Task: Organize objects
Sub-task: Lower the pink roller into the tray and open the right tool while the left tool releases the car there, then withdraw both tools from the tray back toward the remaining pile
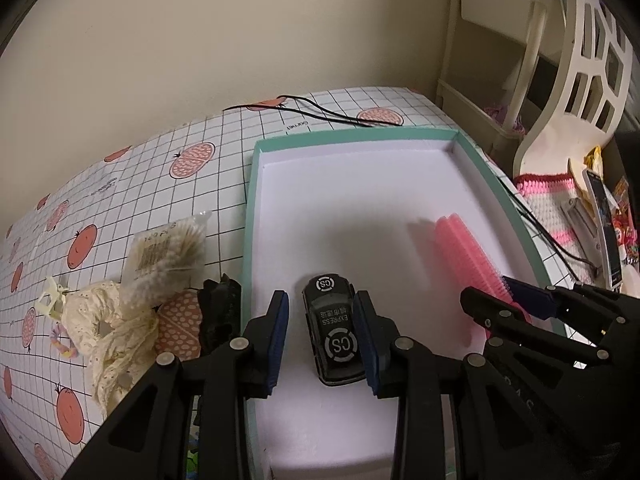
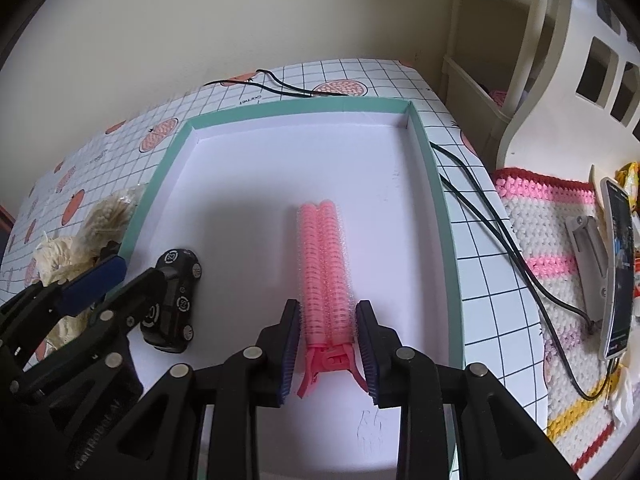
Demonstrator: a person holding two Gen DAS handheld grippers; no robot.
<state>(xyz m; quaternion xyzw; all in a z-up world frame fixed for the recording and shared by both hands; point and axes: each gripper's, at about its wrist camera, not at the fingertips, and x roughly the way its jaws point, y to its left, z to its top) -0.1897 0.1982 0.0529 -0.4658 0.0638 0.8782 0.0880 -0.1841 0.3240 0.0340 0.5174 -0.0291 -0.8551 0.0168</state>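
Note:
A shallow box with a teal rim (image 1: 360,136) (image 2: 300,110) and a white floor lies on the table. In the left wrist view a black toy car (image 1: 332,332) marked "CS EXPRESS" rests on the box floor between the fingers of my left gripper (image 1: 323,334), which is open; a gap shows on the car's left side. In the right wrist view a pink hair-roller clip (image 2: 325,264) lies on the box floor, its handle end between the fingers of my right gripper (image 2: 328,336), open with slim gaps. Each view shows the other gripper (image 1: 504,298) (image 2: 136,276) and the car (image 2: 176,304).
Left of the box lie a bag of cotton swabs (image 1: 168,252), a cream scrunchie (image 1: 108,328), a black hair claw (image 1: 220,312) and a small pale clip (image 1: 50,300). Black cables (image 2: 472,196) cross the table. A phone on a stand (image 2: 618,264) and a crochet mat (image 2: 552,216) sit right.

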